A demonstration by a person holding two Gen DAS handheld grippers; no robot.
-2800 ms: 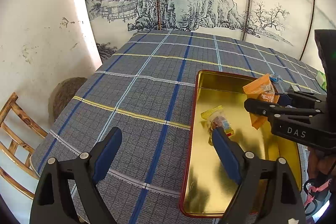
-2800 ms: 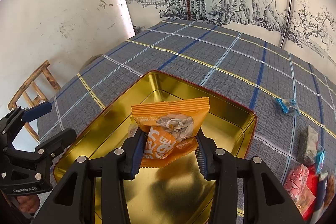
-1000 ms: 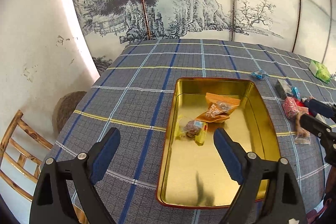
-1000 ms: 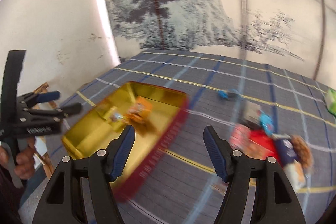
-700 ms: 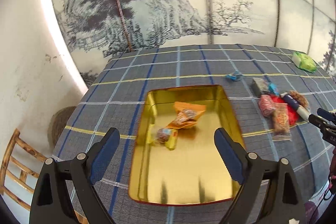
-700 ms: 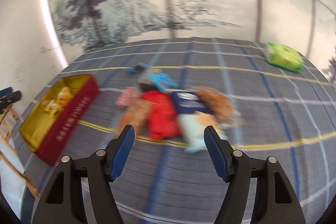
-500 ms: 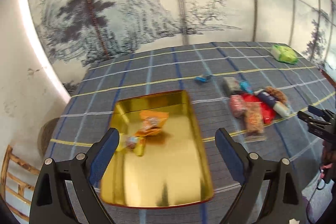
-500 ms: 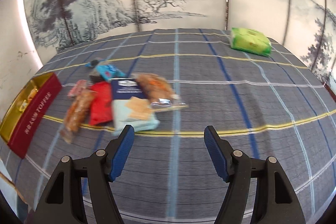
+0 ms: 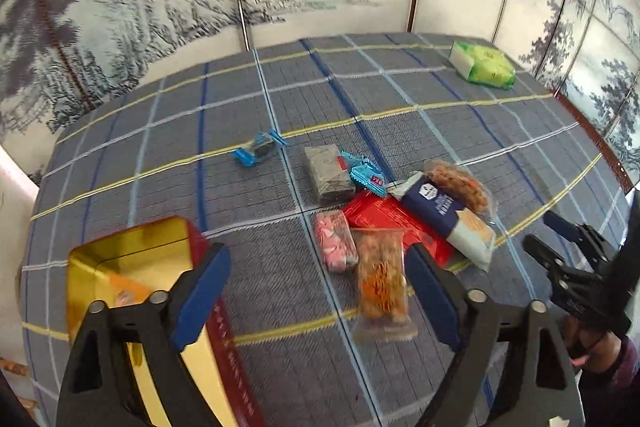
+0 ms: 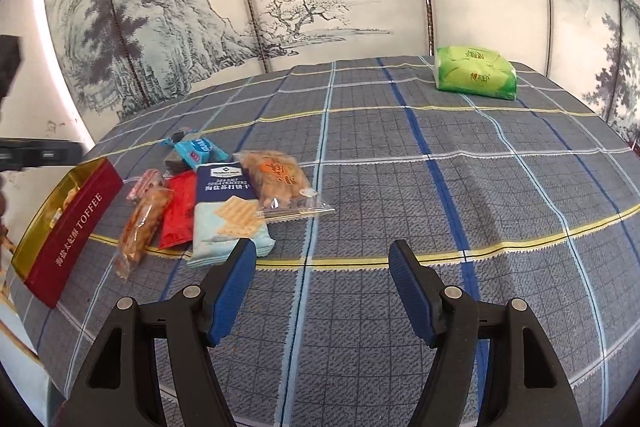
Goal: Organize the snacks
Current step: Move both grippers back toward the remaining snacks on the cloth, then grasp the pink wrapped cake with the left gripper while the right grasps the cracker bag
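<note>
Snacks (image 9: 384, 211) are lying clustered on the table (image 9: 260, 267), just ahead of the left gripper (image 9: 320, 281), which is hanging spread wide and empty; toffee tin (image 9: 120, 267) is sitting at its left. Right wrist view: right gripper (image 10: 322, 279) is hovering released, snacks (image 10: 224, 199) ahead-left, tin (image 10: 76, 223) beyond them.

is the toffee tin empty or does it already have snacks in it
Not empty. The lidless toffee tin shows an orange packet on its gold floor; most of the inside is hidden behind the left gripper, so no count.
</note>
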